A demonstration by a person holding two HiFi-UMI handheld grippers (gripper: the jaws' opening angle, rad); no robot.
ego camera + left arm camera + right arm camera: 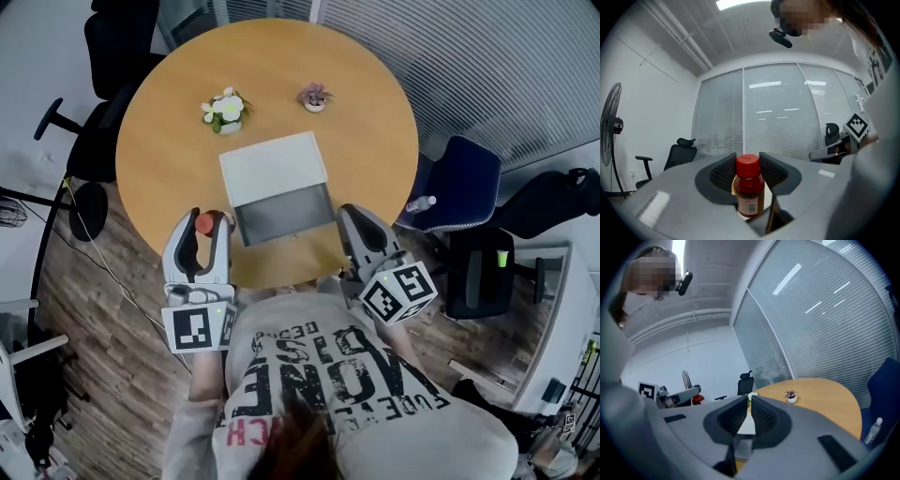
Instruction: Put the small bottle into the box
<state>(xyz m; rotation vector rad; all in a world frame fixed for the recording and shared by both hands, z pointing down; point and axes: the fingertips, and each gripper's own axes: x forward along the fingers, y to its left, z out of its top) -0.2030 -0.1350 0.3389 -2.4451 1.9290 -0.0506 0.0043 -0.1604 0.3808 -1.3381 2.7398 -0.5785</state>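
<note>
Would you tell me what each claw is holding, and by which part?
The left claw grips the small bottle by its capped upper end; the right claw holds nothing.

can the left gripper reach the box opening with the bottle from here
Probably yes: the left gripper, shut on the small bottle, sits beside the open front of the box, only bare table between.

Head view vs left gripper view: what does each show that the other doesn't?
Head view only: the white box on the round table, with a flower pot and a small plant behind it. Left gripper view only: the label and brown body under the cap. Both: the left gripper, jaws clamped on the red-capped small bottle.
</note>
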